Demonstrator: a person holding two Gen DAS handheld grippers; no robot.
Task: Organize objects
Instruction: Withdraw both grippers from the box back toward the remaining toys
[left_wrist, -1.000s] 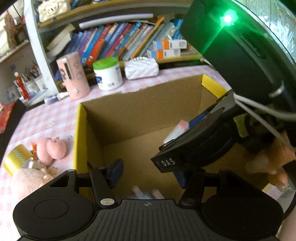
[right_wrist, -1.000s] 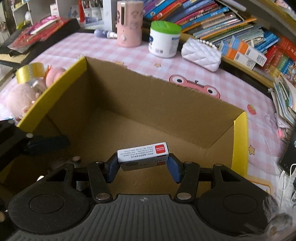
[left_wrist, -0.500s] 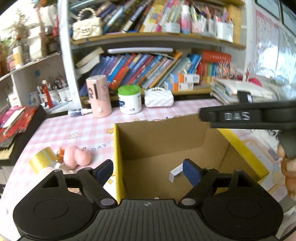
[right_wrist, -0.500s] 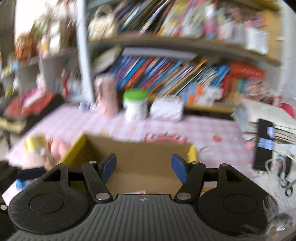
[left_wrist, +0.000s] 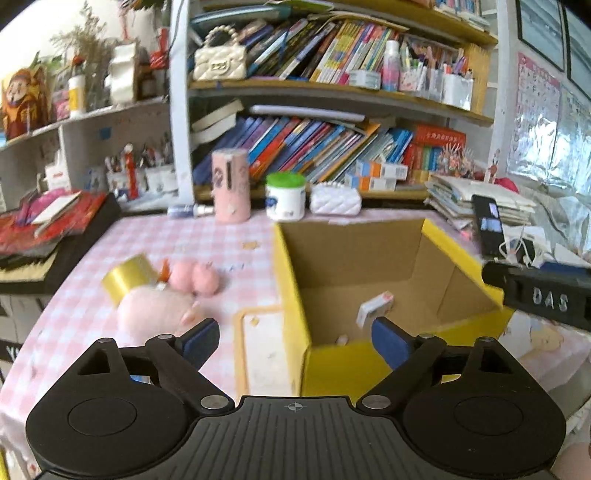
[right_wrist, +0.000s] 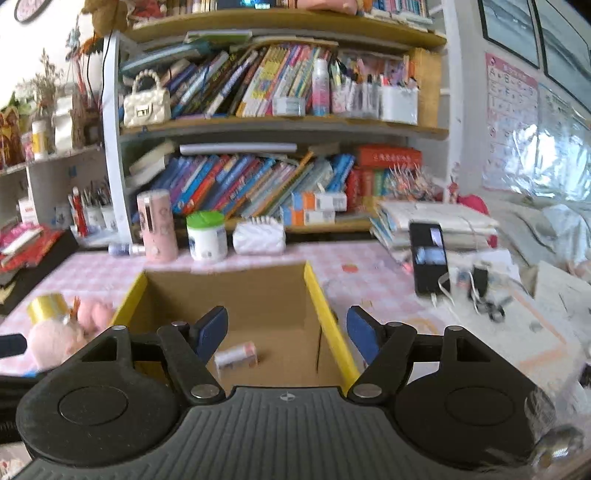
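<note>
Left wrist view shows an open cardboard box (left_wrist: 369, 258) with yellow-edged flaps standing on a pink checked tablecloth (left_wrist: 184, 236), and on its brown floor lies a small white carton (left_wrist: 375, 304) with a red corner, tilted on one edge near the middle of the box. The left gripper (left_wrist: 293, 338) has just been spreading its jaws and now stands released and wide, blue pads apart with nothing between them, hovering over the near left corner of the box. The right gripper (right_wrist: 286, 328) is likewise unclenched and holds nothing; its jaws have just been opening, though they have hardly widened in the last moment. In the right wrist view the same carton (right_wrist: 236, 354) lies blurred on the box floor (right_wrist: 258, 295), below and just beyond the left pad, touching neither finger. Left of the box on the cloth sit a pink plush toy (left_wrist: 159, 314) and a roll of gold tape (left_wrist: 127, 275) close together. At the back of the table stand a pink cylinder (left_wrist: 231, 186), a green-lidded white jar (left_wrist: 286, 197) and a white quilted pouch (left_wrist: 335, 199), with crowded bookshelves (left_wrist: 332, 147) behind
</note>
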